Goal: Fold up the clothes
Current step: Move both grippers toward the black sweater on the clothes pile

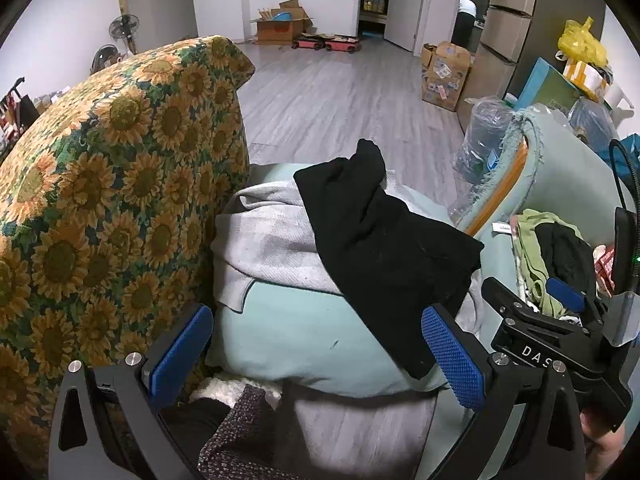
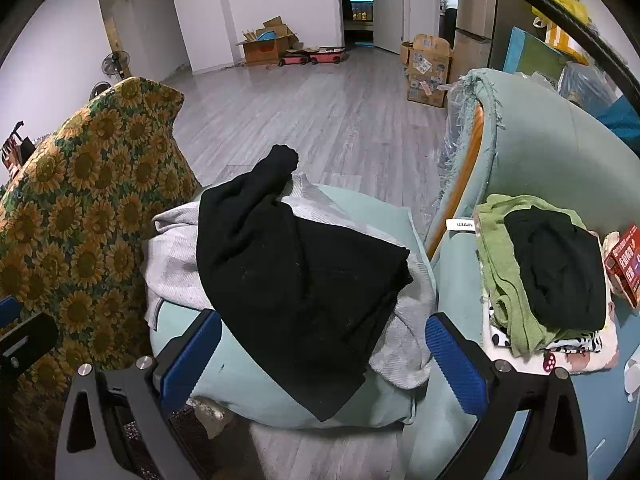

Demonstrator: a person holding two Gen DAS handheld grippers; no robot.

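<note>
Black garment, left wrist view: black garment [image 1: 384,248] lies crumpled on top of a grey garment [image 1: 264,244], both piled on a pale green cushion [image 1: 296,340].
Left gripper: left gripper [image 1: 316,354] has its blue pads [image 1: 452,358] spread wide, holding nothing, hovering just short of the cushion's near edge.
Right gripper, seen from the left: right gripper [image 1: 560,300] shows at the right edge, beside a stack of clothes [image 1: 552,256]; I cannot tell how its jaws stand from here.
Surroundings: sunflower-print cover [image 1: 108,184] drapes the chair on the left; grey wood floor [image 1: 340,92] beyond.
Black garment, right wrist view: black garment [image 2: 296,272] sprawls over the grey garment [image 2: 400,344] on the cushion [image 2: 256,392], one end trailing toward the far edge.
Right gripper: right gripper [image 2: 324,356] is spread apart, empty, near the cushion's front.
Stack: folded stack of clothes [image 2: 544,280], black piece on green, sits on the pale green sofa [image 2: 560,160] to the right, beside a red box [image 2: 626,264].
</note>
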